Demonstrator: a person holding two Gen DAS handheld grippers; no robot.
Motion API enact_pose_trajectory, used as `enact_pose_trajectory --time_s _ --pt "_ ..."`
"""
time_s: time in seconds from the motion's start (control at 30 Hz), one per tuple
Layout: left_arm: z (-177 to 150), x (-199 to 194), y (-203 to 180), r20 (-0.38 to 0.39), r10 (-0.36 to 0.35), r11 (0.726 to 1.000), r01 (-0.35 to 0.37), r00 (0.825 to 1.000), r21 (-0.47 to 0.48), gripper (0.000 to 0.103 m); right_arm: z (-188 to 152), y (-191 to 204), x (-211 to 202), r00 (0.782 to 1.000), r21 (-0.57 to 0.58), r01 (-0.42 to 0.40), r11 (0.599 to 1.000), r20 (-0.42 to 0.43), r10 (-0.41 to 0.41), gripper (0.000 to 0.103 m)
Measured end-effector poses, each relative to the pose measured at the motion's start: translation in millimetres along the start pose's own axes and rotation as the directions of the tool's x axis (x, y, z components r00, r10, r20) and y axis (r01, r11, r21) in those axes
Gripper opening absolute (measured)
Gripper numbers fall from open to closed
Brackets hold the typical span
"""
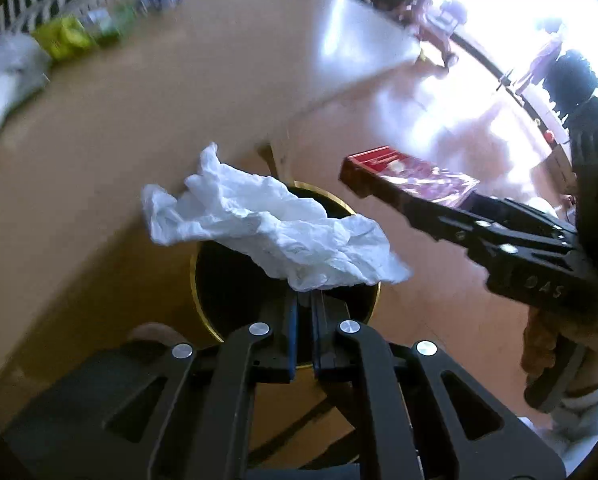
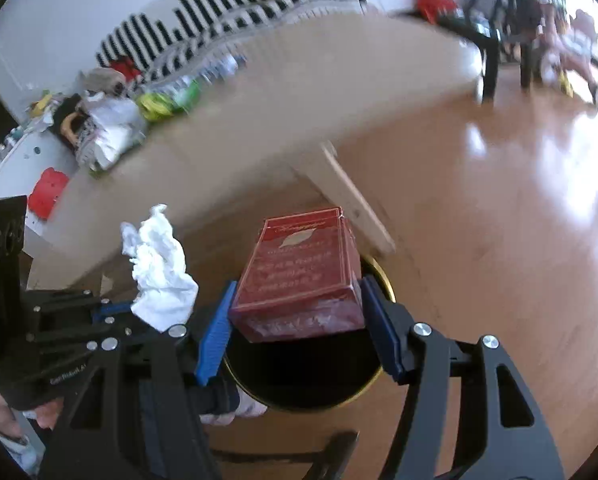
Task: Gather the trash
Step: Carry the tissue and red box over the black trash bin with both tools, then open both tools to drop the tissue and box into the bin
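The tissue point(image 1: 275, 224), white and crumpled, is hanging over the bin point(image 1: 207, 280), pinched in the closed left claw point(image 1: 305, 312). Beside it the red box point(image 2: 299, 280) is sitting clamped between the right claw's point(image 2: 295, 316) blue pads point(image 2: 215, 328), also above the black bin with its gold rim. The tabletop point(image 2: 259, 120) is lying just behind, carrying blurred clutter at its far edge.

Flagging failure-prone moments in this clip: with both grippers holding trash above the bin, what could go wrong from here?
1. The crumpled tissue, pinched only at one corner by the left gripper, spreads past the rim of the black bin; released, it might drape over the edge.
2. The red box in the right gripper sits near the bin's far rim and could tip out.
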State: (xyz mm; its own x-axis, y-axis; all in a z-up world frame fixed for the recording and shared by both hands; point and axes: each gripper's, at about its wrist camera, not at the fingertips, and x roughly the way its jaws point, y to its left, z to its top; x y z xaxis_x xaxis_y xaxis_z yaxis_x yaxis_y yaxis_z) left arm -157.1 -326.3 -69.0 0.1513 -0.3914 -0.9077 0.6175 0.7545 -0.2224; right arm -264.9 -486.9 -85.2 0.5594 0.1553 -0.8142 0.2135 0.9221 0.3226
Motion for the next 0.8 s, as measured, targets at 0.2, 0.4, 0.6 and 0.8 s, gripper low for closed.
enact_pose_trajectory --time_s 0.2,0.4,0.6,0.8 --pt "-5 49 7 -0.078 -0.012 0.999 0.009 0.997 -0.034 0.004 -9 -8 53 0.993 0.009 0.006 1.000 -0.119 -0.005 0.061" --pt "-3 88 21 -0.132 -0.034 0.998 0.026 0.991 -0.061 0.004 -11 -11 98 0.979 0.047 0.020 0.999 -0.205 -0.010 0.061" --pt "-5 101 30 -0.164 -0.062 0.995 0.049 0.984 -0.086 0.004 -14 -12 120 0.968 0.068 0.032 0.997 -0.250 -0.014 0.061" --pt "-3 104 22 -0.171 -0.066 0.995 0.053 0.983 -0.081 0.005 -12 -17 118 0.965 0.132 0.021 0.991 -0.262 0.014 0.062"
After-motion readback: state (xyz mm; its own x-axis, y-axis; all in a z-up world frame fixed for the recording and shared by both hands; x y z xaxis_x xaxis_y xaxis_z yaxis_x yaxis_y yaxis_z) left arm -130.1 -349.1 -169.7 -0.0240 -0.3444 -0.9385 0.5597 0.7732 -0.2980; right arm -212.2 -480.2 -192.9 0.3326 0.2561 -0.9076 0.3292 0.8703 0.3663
